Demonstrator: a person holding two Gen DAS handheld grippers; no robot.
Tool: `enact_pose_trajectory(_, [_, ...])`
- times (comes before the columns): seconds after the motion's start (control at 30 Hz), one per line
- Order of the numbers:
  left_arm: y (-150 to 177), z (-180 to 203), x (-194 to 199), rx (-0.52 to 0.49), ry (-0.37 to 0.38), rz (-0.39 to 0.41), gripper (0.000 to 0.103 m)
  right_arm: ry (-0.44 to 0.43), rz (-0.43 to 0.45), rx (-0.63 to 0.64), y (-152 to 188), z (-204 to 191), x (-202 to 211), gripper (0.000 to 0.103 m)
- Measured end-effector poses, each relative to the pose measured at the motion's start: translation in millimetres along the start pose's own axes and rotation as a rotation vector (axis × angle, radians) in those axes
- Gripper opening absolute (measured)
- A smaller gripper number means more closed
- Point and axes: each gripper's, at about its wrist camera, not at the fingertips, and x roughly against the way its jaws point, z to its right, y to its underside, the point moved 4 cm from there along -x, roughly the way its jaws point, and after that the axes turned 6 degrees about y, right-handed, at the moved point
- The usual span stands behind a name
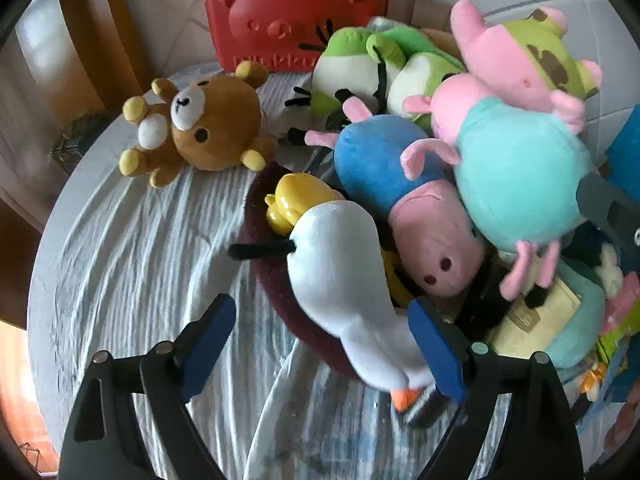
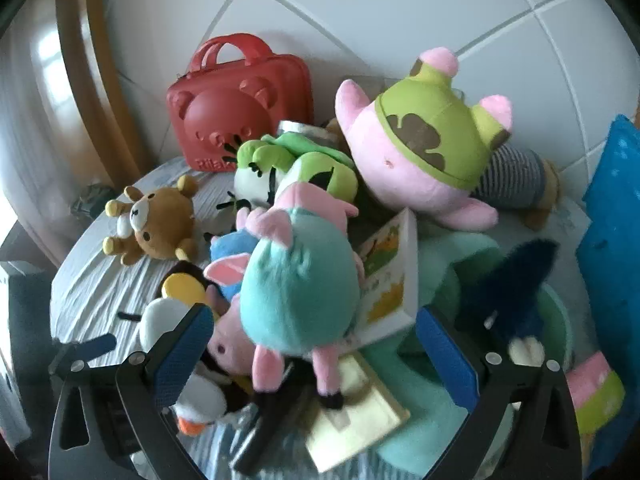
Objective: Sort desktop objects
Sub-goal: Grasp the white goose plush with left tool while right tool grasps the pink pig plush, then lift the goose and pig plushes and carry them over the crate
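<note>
A pile of plush toys lies on a table with a white cloth (image 1: 132,264). My left gripper (image 1: 320,344) is open, its blue pads on either side of a white plush snowman (image 1: 340,280) lying over a dark red round cushion (image 1: 264,240). My right gripper (image 2: 316,348) is open around the legs of a pink pig in a teal dress (image 2: 300,292); that pig also shows in the left wrist view (image 1: 520,184). A pig in a blue shirt (image 1: 400,184) lies between the two toys. A brown bear (image 1: 200,128) sits apart to the left.
A red bear-face case (image 1: 296,12) stands against the tiled wall. Green frog plushes (image 1: 372,68) and a big pink plush with a green hat (image 2: 424,160) fill the back. Picture books (image 2: 388,276), a mint plush (image 2: 432,400) and a blue box (image 2: 612,240) crowd the right.
</note>
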Motion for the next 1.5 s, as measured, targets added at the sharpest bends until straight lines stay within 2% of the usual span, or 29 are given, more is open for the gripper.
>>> enact_pose_trajectory(0.13, [-3, -2, -20, 0.013, 0.004, -0.037, 0.077, -0.017, -0.014, 0.016, -5, -4, -21, 0.103])
enact_pose_trajectory(0.2, [-4, -1, -30, 0.009, 0.012, -0.052, 0.063, -0.012, -0.022, 0.037, -7, -8, -32, 0.103])
enact_pose_trajectory(0.27, [-7, 1, -39, 0.006, 0.021, -0.067, 0.055, -0.016, -0.037, 0.058, -6, -13, -43, 0.101])
enact_pose_trajectory(0.3, [-8, 1, -41, 0.003, 0.014, -0.065, 0.054, -0.012, -0.051, 0.071, -5, -15, -51, 0.099])
enact_pose_trajectory(0.37, [-10, 1, -42, 0.0, 0.017, -0.06, 0.053, -0.008, -0.078, 0.073, -1, -15, -63, 0.085])
enact_pose_trajectory(0.7, [-19, 5, -33, -0.021, -0.004, -0.01, 0.052, 0.018, -0.076, 0.097, 6, -18, -76, 0.082])
enact_pose_trajectory(0.77, [-19, 3, -28, -0.019, -0.003, 0.002, 0.052, 0.009, -0.077, 0.095, 7, -19, -74, 0.077])
enact_pose_trajectory(0.93, [-23, 0, -13, -0.019, -0.013, 0.043, 0.052, -0.021, -0.092, 0.071, 13, -15, -66, 0.073])
enact_pose_trajectory(1.1, [-19, -5, -8, -0.013, -0.02, 0.053, 0.052, -0.051, -0.11, 0.06, 27, -13, -53, 0.073])
enact_pose_trajectory(1.2, [-17, -7, -13, -0.006, -0.022, 0.037, 0.052, -0.045, -0.111, 0.059, 26, -15, -55, 0.074])
enact_pose_trajectory(1.3, [-16, -8, -16, -0.003, -0.019, 0.028, 0.052, -0.039, -0.107, 0.055, 23, -17, -58, 0.08])
enact_pose_trajectory(1.5, [-19, -10, -25, 0.007, -0.009, 0.021, 0.052, -0.009, -0.096, 0.058, 20, -17, -66, 0.083])
